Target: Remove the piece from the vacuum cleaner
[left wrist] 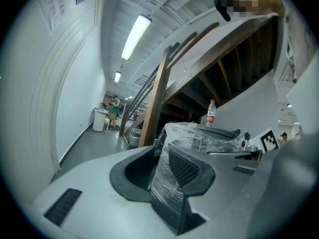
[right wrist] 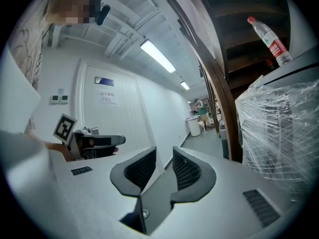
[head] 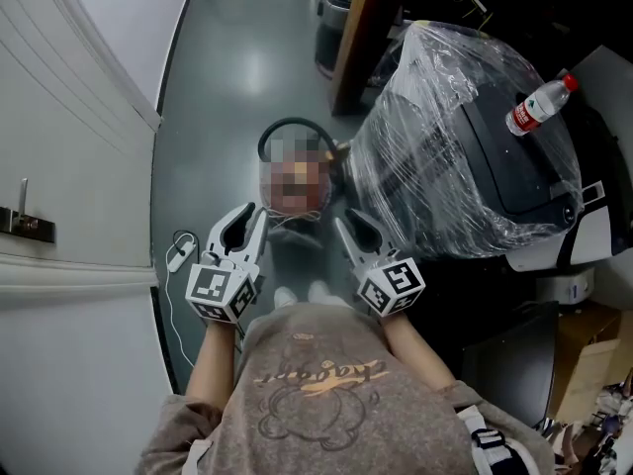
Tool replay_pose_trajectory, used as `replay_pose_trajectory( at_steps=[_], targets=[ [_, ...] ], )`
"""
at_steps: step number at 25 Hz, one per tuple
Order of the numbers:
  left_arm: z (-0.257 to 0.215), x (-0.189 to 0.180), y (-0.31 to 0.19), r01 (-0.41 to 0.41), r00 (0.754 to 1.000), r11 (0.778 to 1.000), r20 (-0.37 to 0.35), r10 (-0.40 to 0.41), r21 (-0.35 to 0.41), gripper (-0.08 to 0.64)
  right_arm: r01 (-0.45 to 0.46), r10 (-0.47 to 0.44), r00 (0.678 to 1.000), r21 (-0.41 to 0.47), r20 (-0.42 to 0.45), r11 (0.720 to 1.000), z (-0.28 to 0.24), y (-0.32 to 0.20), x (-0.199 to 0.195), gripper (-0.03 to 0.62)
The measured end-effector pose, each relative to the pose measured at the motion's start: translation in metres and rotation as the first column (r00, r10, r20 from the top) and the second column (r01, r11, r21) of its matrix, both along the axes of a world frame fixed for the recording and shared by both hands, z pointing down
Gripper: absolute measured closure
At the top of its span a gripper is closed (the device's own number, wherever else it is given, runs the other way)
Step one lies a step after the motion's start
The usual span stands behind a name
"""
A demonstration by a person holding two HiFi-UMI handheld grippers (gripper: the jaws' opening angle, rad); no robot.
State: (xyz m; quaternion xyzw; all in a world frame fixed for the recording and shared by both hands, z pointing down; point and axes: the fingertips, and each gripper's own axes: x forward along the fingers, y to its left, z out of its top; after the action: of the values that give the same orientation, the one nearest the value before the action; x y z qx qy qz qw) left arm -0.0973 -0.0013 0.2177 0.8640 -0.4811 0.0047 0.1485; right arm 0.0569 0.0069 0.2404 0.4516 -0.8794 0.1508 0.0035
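Head view is showing grey left tongs (head: pixel 251 218) and grey right tongs (head: pixel 354 226) hovering slightly spread, empty, the black-hosed vacuum cleaner (head: pixel 289 125) seemingly untouched.

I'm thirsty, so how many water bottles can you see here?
1. The water bottle sits on top of the plastic-wrapped machine, at the right of the head view. Others may be hidden behind that machine.

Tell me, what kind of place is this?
Probably a workshop or storage hallway: a wooden staircase overhead, long ceiling strip lights, and a plastic-wrapped machine parked on the grey floor.
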Motion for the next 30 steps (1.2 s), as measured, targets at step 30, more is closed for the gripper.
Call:
replay_pose_trajectory(
  at_steps=[30],
  targets=[
    [0.138, 0.010, -0.049, -0.148, 0.988, 0.978, 0.012, 0.151, -0.150, 0.256, 0.103, -0.117, 0.992, -0.205, -0.056, 0.973, 0.141, -0.026, -0.012, 0.370]
  ],
)
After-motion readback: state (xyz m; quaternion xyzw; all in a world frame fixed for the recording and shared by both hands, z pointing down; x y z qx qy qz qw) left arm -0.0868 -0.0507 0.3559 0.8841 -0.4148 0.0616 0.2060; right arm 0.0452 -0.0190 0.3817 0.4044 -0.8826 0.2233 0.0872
